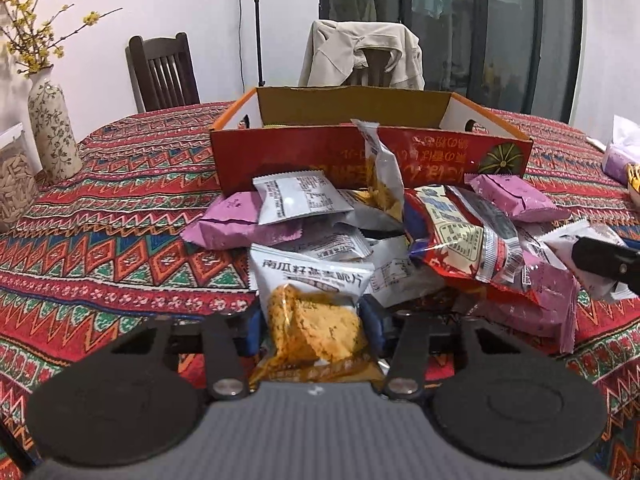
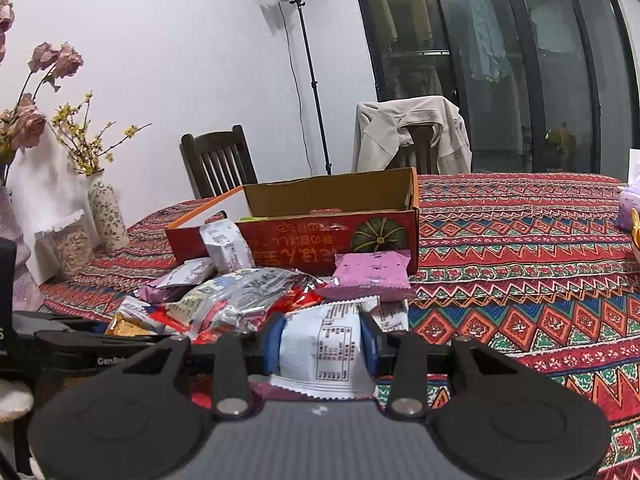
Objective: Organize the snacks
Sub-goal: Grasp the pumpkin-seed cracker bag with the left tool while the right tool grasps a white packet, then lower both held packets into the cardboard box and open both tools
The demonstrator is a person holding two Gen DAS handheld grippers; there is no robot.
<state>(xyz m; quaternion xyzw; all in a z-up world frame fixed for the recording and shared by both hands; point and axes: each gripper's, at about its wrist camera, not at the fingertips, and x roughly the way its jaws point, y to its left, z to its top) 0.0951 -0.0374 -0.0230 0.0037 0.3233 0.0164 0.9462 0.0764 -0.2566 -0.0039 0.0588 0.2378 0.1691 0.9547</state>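
Observation:
A pile of snack packets lies on the patterned tablecloth in front of a red cardboard box (image 1: 304, 152), which also shows in the right wrist view (image 2: 304, 236). My left gripper (image 1: 314, 320) is shut on a white packet with orange crisps (image 1: 316, 312) at the near edge of the pile. My right gripper (image 2: 322, 344) is shut on a white packet with a printed label (image 2: 326, 348) at the pile's right end. Purple packets (image 1: 236, 224) (image 2: 370, 276), a red and silver packet (image 1: 464, 240) and other white packets lie in the pile. The right gripper's finger (image 1: 604, 260) shows at the left wrist view's right edge.
A floral vase (image 1: 52, 132) and a jar of seeds (image 1: 14, 184) stand at the table's left. Two chairs (image 1: 164, 72) stand behind the table, one draped with a beige jacket (image 1: 360, 52). A purple tissue pack (image 1: 622, 156) sits at the right. A lamp stand (image 2: 304, 60) rises behind.

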